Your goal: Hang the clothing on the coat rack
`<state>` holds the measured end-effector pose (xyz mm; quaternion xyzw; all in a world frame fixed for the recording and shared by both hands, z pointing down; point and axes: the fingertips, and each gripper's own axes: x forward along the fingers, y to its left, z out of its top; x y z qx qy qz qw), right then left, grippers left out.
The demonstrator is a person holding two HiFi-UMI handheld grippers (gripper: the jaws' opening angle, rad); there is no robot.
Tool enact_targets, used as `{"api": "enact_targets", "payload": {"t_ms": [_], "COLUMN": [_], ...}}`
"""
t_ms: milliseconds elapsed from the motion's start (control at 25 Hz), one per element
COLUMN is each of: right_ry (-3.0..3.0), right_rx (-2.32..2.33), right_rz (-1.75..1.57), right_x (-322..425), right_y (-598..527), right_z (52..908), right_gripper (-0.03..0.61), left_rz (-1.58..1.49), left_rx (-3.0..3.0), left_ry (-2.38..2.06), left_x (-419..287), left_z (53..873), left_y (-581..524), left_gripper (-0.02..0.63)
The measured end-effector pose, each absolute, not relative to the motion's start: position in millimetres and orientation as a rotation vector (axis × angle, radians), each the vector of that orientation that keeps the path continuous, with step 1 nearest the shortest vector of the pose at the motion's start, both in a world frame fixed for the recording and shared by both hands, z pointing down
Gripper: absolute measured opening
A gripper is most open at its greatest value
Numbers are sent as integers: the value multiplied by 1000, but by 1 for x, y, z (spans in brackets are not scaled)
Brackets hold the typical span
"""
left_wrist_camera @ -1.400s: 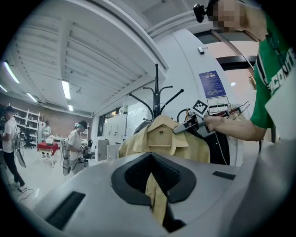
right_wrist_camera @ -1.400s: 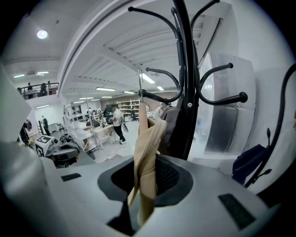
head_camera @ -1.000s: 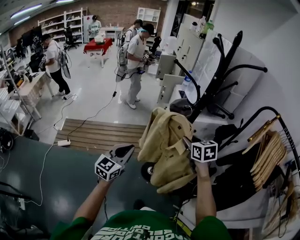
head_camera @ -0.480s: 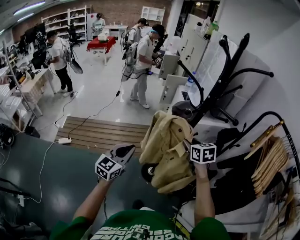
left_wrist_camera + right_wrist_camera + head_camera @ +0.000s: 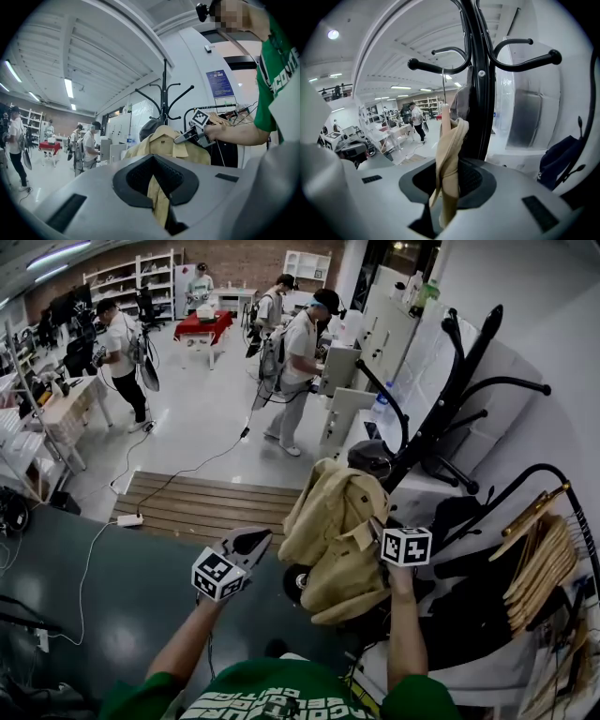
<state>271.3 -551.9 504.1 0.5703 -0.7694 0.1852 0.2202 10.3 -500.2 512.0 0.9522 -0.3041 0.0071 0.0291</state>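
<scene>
A tan shirt (image 5: 333, 540) hangs on a hanger from the black coat rack (image 5: 441, 409). In the right gripper view the hanger's wire hook (image 5: 443, 89) sits over a rack arm (image 5: 436, 65) beside the pole (image 5: 480, 79). My right gripper (image 5: 380, 538) is shut on a fold of the shirt (image 5: 447, 164) near the collar. My left gripper (image 5: 251, 540) hovers left of the shirt and apart from it. Its jaws stand a narrow gap apart with nothing held; the shirt (image 5: 164, 140) shows beyond them. A grey cap (image 5: 368, 457) hangs on the rack behind the shirt.
A garment rail with wooden hangers (image 5: 539, 549) and dark clothing (image 5: 469, 601) stands at the right. White cabinets (image 5: 375, 334) lie behind the rack. Several people (image 5: 300, 362) stand in the room beyond a wooden platform (image 5: 197, 507). A cable (image 5: 94, 559) crosses the dark floor.
Both grippers and the shirt have stayed almost where they were. The people in the background have walked a little, and the head view has shifted slightly.
</scene>
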Motion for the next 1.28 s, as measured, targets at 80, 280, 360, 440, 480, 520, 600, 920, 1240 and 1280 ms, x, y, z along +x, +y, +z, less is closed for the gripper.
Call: {"api": "enact_targets", "payload": {"t_ms": [80, 280, 360, 440, 480, 520, 600, 920, 1240, 1280], "right_ry": [-2131, -2133, -2151, -2163, -2164, -2160, -2154, -2150, -2169, -2176], "right_rx": [1574, 1574, 1597, 1626, 1638, 1648, 1664, 1693, 1715, 1716], "right_rz": [504, 447, 426, 407, 397, 386, 369, 376, 410, 411], "right_x": [271, 268, 269, 269, 270, 270, 269, 261, 239, 234], "right_y": [-552, -551, -548, -545, -543, -540, -534, -494, -441, -434], "right_z": [504, 503, 497, 490, 486, 483, 478, 476, 489, 489], "right_gripper": [86, 103, 118, 132, 133, 137, 138, 140, 86, 74], "left_rz": [24, 34, 35, 29, 26, 24, 24, 31, 31, 28], "left_rx": [2937, 2936, 2936, 2936, 2937, 2939, 2944, 2957, 2957, 2956], "left_ry": [-937, -937, -934, -933, -932, -929, -919, -872, -835, -834], "left_x": [11, 11, 11, 10, 10, 10, 10, 5, -10, -13], "left_z": [512, 514, 514, 514, 513, 513, 512, 513, 521, 521], "left_y": [-500, -499, -497, -495, -493, -492, -487, -458, -418, -413], "left_gripper": [3, 3, 3, 3, 3, 3, 3, 3, 3, 3]}}
